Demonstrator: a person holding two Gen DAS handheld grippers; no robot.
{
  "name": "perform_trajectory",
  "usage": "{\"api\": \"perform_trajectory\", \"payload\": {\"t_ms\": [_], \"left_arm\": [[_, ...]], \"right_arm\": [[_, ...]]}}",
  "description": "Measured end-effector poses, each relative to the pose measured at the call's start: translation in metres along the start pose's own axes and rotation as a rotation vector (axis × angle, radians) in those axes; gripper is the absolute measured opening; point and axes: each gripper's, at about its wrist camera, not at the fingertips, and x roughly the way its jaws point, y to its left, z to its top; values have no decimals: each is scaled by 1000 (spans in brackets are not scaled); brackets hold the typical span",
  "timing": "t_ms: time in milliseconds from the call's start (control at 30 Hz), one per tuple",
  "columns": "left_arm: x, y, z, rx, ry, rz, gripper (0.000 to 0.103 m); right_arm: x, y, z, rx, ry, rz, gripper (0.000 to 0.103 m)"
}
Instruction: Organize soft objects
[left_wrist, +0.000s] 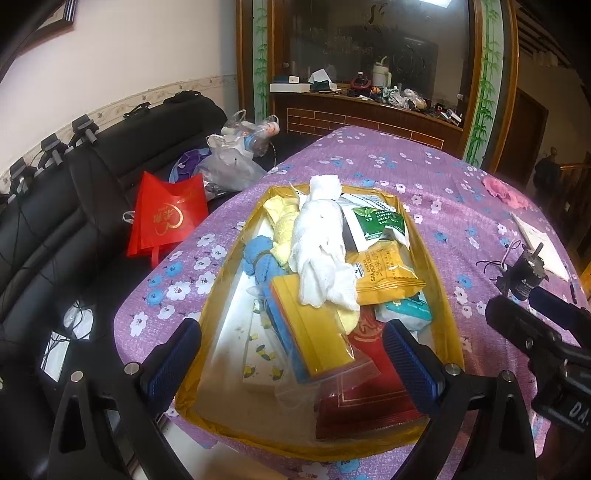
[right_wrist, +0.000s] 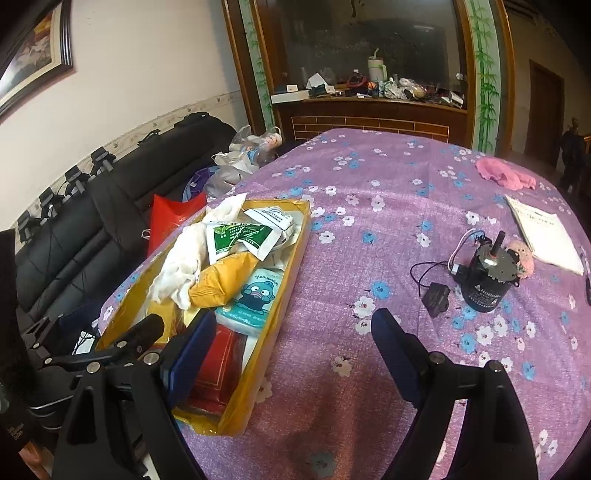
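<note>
Two grippers hang over the purple cloth (right_wrist: 369, 177). The left gripper (left_wrist: 291, 347) is spread above the near end of the yellow box (left_wrist: 437, 266) at frame centre, gripping nothing. A white towel (left_wrist: 317, 247) lies atop the packets inside (blue and yellow cloths beside it). The right gripper (right_wrist: 293, 332) is spread, empty, straddling the box's right wall.

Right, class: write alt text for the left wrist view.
An open left gripper hovers over a yellow tray heaped with a white cloth, snack packets and towels, on a purple floral tablecloth.
</note>
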Motion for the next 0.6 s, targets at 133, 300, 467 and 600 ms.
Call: {"api": "perform_trajectory", "payload": {"t_ms": [133, 300, 467, 600], "left_arm": [[0, 0, 2, -5, -1, 1, 100], [0, -4, 2, 6, -10, 11, 100], [0, -4, 3, 5, -5, 8, 100], [-1, -3, 4, 1, -9, 11, 100]], "right_arm": [[0, 0, 1, -3, -10, -7, 85], [2, -3, 0, 8, 3, -3, 85], [4, -2, 0, 16, 6, -6, 85], [5, 1, 0, 1, 2, -13, 85]]}}
